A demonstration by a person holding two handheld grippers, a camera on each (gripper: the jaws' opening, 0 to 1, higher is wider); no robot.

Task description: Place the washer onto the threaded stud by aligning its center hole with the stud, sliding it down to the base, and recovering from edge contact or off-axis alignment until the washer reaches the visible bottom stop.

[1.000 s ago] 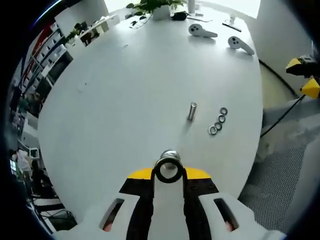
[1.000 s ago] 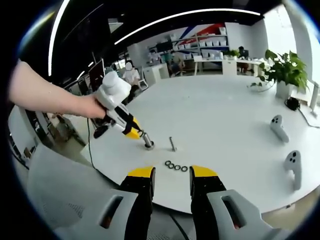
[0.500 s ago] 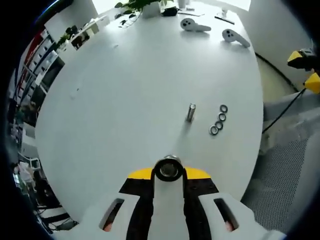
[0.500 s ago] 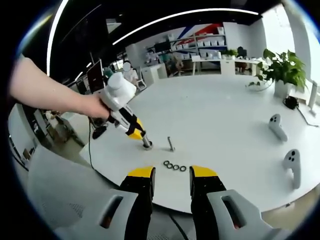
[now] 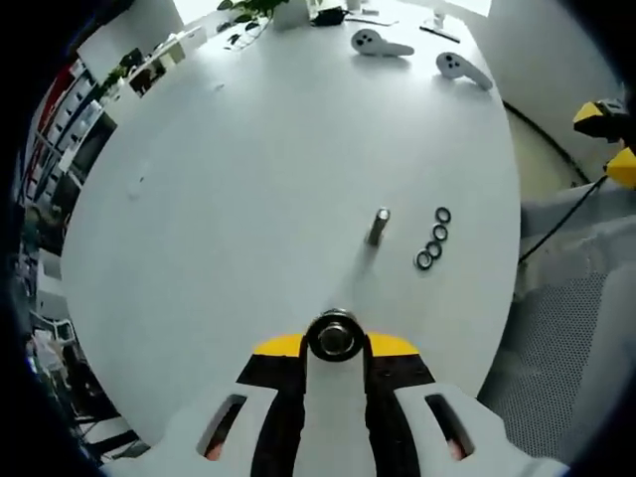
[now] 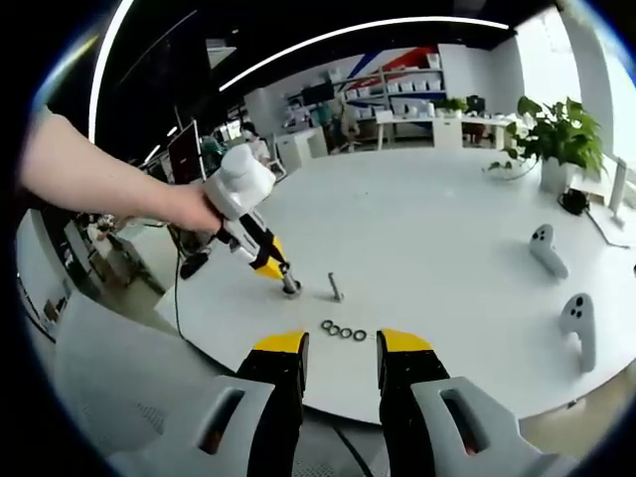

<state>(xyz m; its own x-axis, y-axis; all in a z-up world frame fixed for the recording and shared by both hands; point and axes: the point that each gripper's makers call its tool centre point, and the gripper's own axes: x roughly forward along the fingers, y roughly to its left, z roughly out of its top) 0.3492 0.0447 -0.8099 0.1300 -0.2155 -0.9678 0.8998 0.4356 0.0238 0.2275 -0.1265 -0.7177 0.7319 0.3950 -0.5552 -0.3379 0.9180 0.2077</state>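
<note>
- Left gripper view: left gripper [image 5: 335, 350] is pointing down at the white worktop [image 5: 248, 179], its fingers closed on a metal cylinder with a ring on top [image 5: 335, 336], seen end-on; whether that ring is a washer, I cannot tell.
- The stud [image 5: 378, 225] is standing upright on the worktop, well ahead of the fingertips.
- A row of four washers [image 5: 433, 238] is lying flat just beside the stud, toward the worktop edge, apart from it.
- Two white controllers [image 5: 412, 55] are lying at the far end, near a potted plant [image 5: 260, 8].
- The right gripper's yellow tips [image 5: 608, 139] are showing at the right edge, beyond the worktop.
- Right gripper view: right gripper [image 6: 341, 350] is hanging off the near edge of the worktop [image 6: 427, 238], fingers apart and gripping nothing.
- The washers [image 6: 343, 331] are lying in a row just ahead of the fingertips; the stud [image 6: 335, 287] is standing just behind them.
- A hand [image 6: 194, 207] is holding the left gripper [image 6: 284, 281], tip down on the worktop, near the stud on its left.
</note>
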